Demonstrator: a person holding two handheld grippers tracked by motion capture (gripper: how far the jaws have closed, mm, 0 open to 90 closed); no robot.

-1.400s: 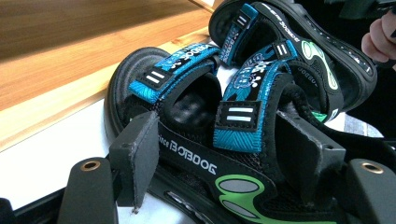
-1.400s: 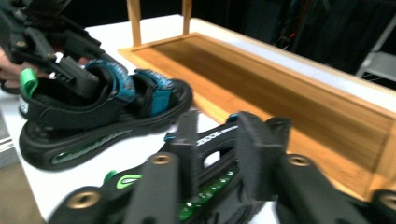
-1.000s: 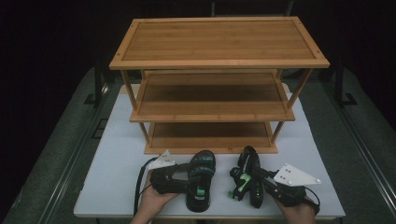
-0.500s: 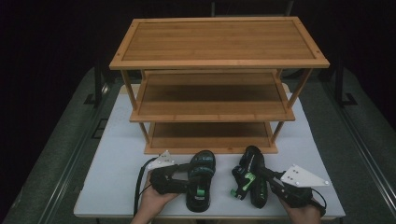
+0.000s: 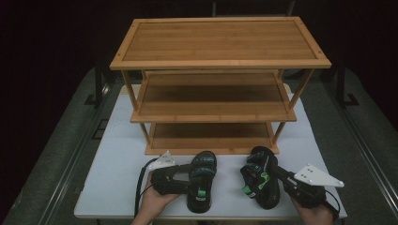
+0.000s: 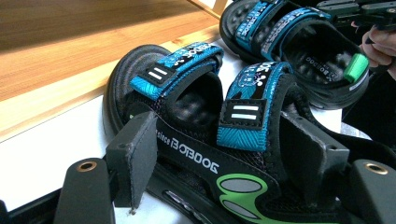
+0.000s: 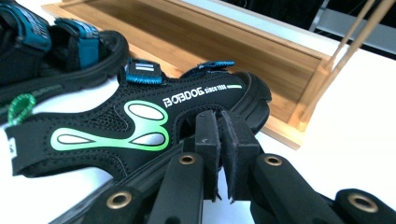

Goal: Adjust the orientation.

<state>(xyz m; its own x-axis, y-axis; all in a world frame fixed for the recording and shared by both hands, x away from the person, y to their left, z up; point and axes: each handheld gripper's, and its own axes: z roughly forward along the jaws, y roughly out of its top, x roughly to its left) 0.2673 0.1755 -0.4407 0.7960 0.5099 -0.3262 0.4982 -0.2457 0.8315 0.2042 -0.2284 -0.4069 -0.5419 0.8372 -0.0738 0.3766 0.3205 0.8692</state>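
Note:
Two black sandals with blue straps and green markings lie on the white table (image 5: pixel 117 154) in front of a wooden rack. My left gripper (image 5: pixel 191 177) (image 6: pixel 219 158) is open, its pads (image 6: pixel 133 158) standing wide on either side of the left sandal's (image 5: pixel 202 183) (image 6: pixel 187 93) side wall. My right gripper (image 5: pixel 275 172) (image 7: pixel 219 135) comes in from the right, its pads (image 7: pixel 208 135) pressed almost together on the outer side of the right sandal (image 5: pixel 258 180) (image 7: pixel 140 121). That sandal also appears in the left gripper view, right sandal (image 6: pixel 299 42), near a hand.
The three-tier bamboo rack (image 5: pixel 220 61) stands at the back of the table, its bottom shelf (image 5: pixel 211 136) just behind the sandals. The table's front edge is close under both hands. Dark floor surrounds the table.
My right gripper has drawn back to the right, and the right sandal has shifted and turned that way with it. The left gripper and left sandal have stayed put.

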